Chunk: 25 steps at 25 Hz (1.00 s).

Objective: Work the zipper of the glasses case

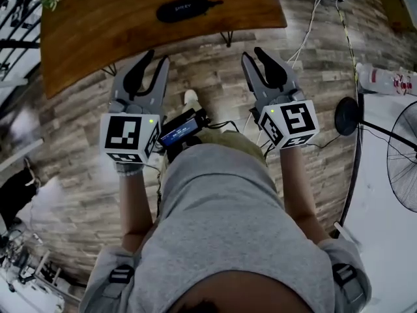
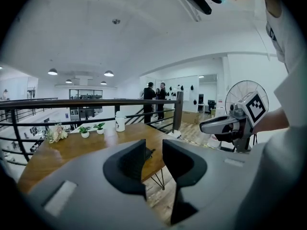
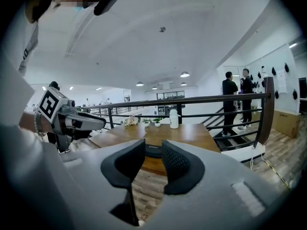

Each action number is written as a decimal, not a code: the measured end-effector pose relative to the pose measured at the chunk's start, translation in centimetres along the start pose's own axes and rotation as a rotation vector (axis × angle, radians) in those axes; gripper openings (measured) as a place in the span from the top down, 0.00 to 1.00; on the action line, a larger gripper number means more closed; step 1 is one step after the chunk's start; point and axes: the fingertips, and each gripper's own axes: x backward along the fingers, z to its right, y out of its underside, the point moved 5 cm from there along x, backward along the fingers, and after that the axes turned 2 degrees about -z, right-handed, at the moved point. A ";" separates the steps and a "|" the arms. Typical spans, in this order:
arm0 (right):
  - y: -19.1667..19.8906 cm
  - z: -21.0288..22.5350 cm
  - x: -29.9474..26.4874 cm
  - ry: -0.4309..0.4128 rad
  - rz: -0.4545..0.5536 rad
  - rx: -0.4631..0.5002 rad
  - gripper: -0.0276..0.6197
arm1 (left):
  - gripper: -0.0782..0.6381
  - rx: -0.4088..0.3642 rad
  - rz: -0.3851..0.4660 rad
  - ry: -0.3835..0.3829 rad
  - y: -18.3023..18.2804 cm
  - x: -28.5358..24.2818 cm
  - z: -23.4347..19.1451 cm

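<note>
Left gripper [image 1: 155, 58], right gripper [image 1: 253, 53] (both empty) — case [image 1: 186, 8] untouched.

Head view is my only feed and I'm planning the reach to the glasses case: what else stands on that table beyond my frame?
Observer: A white bottle stands near the table's far edge, beyond the glasses case.
Operator: Anything between the tongs?
Observer: No. The left gripper and right gripper both show their tongs apart with nothing between; the case lies farther off, seen through the right gap.
</note>
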 end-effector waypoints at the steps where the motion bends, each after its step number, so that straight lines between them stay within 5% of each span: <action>1: -0.2 0.0 -0.8 0.000 -0.004 -0.001 0.79 | 0.74 0.002 -0.003 0.004 0.0 -0.4 -0.7; 25: 0.3 2.1 -9.5 -0.006 -0.109 -0.021 0.79 | 0.70 -0.031 -0.110 0.078 1.4 -8.5 -6.7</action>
